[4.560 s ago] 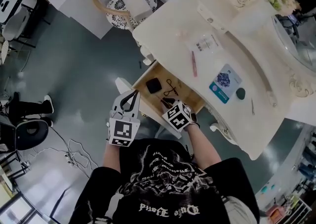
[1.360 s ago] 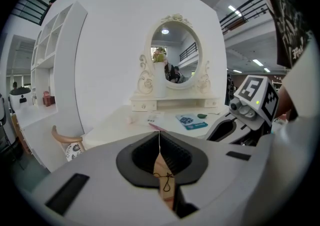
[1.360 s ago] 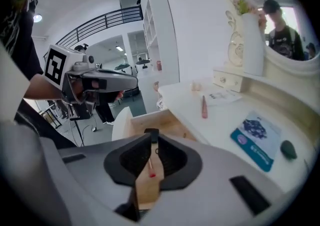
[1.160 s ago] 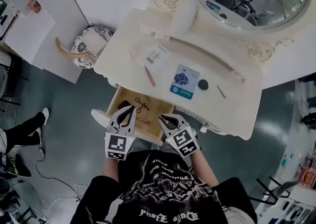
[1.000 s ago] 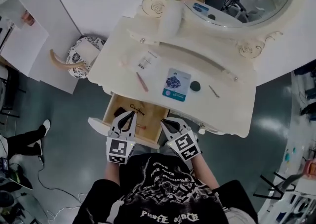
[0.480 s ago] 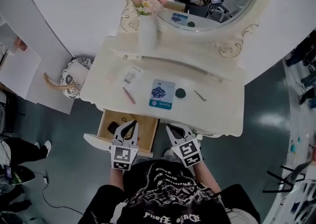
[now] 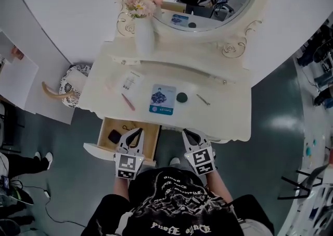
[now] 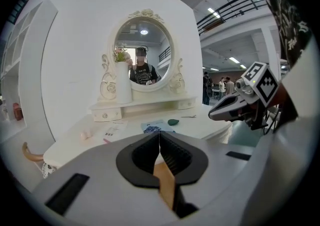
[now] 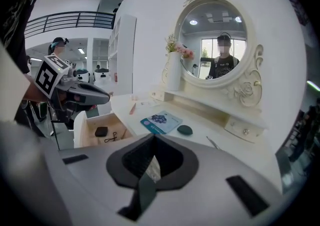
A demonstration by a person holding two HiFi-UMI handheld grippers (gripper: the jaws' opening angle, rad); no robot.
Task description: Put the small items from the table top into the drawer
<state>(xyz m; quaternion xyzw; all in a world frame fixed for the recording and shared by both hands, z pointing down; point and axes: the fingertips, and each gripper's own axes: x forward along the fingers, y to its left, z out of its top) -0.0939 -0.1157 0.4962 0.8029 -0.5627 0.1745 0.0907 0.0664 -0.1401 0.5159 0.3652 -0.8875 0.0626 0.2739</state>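
Down by the front edge of the counter, both tools are empty with jaws pinched together. The left tool hangs over the open drawer, and the right tool sits just off the counter's front edge, to the drawer's right. The drawer already has a small black block and a dark hair clip in it, so I'd guess we're partway through and lining up the next pick. Tip: spread the jaws before you reach in, not once you're on top of the thing. Nearest on the counter are the pink stick by the front left edge, then the blue packet, the dark green oval just beside it, and the thin metal pin off to the right. The right tool looks best placed for the oval or the pin. The pin lies flat, so come in low and pinch across it; same deal for the packet, maybe nudge it over the front edge first. Further back is a white slip, and the flower vase stands at the back edge, so keep elbows clear of that.
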